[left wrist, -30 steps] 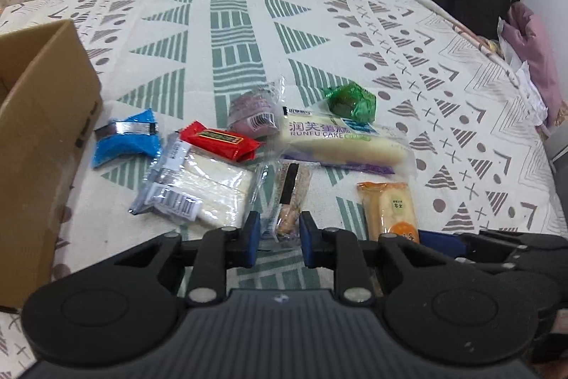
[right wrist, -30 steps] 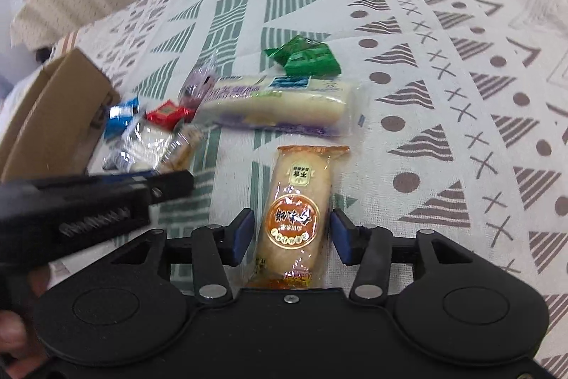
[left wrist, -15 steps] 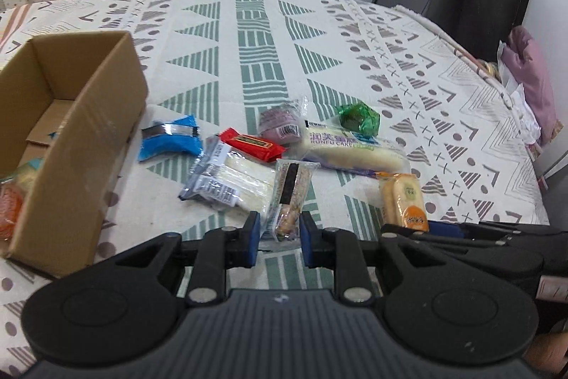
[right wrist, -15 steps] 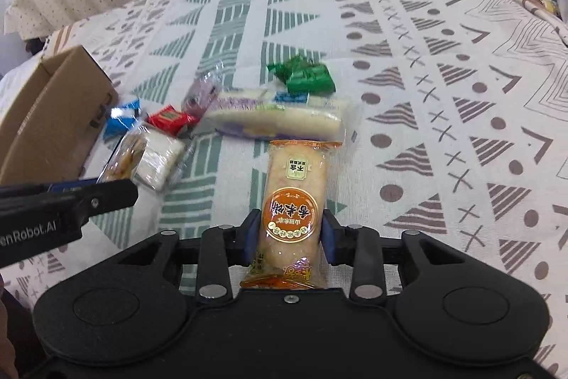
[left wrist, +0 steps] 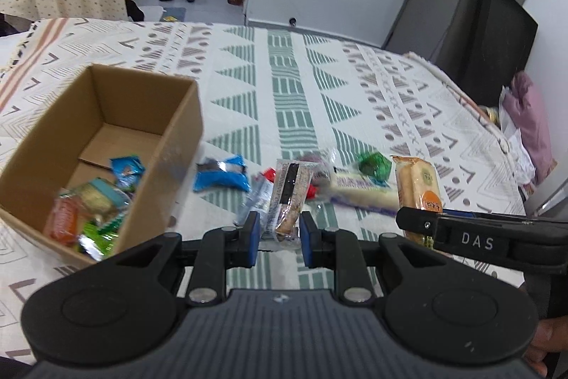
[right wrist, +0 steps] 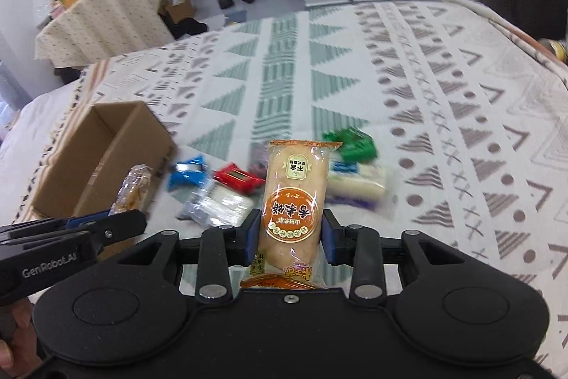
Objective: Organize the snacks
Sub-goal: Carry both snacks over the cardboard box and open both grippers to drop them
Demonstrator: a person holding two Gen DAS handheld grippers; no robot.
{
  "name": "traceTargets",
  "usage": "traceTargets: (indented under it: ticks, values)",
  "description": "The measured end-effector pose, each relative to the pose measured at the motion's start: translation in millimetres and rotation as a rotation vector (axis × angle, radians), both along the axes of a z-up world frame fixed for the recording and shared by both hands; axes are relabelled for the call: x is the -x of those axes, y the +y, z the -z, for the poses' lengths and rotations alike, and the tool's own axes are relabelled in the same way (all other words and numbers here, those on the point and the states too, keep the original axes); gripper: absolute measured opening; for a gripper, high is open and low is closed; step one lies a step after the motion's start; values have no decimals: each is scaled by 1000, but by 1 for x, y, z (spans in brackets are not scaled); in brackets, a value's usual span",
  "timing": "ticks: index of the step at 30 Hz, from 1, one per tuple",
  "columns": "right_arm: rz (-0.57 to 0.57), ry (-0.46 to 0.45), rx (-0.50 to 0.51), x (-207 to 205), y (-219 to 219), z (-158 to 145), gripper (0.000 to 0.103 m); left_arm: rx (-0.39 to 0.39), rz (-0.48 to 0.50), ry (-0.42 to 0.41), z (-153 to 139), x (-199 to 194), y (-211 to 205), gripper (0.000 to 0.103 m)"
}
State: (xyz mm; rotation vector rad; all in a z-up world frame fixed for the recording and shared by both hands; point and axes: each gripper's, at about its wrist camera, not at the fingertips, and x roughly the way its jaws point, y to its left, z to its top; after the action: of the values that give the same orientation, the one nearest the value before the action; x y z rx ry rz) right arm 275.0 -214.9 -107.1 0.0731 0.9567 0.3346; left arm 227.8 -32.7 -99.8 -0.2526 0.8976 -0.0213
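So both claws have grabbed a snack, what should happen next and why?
Probably swing the left gripper leftward over the cardboard box and release: it grips the clear-wrapped bar lifted off the cloth, and the open box beside it already holds snacks.

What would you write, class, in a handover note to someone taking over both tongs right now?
Left tongs: shut on a clear-wrapped snack bar, lifted.
Right tongs: shut on an orange rice cracker pack, lifted.
Cardboard box, to the left, already holds several snacks.
Left on the tablecloth: blue packet, red packet, clear white pack, long cake, green candy.
Next: probably drop both held items in the box, then clear the rest.
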Motion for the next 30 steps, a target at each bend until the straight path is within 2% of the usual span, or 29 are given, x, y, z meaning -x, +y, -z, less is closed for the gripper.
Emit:
traceTargets:
  ticks: [9,20,30]
  values:
    - [-100,-52,-14,7,30,-26,35,15,-42,-41,-24,8,28,22]
    - [-119,-81,-34,6,56,-44,35,20,-83,-82,-44,14,63,22]
    - [-146,-89,-63,3,89,-50,35,20,-128,-92,-50,17,98,22]
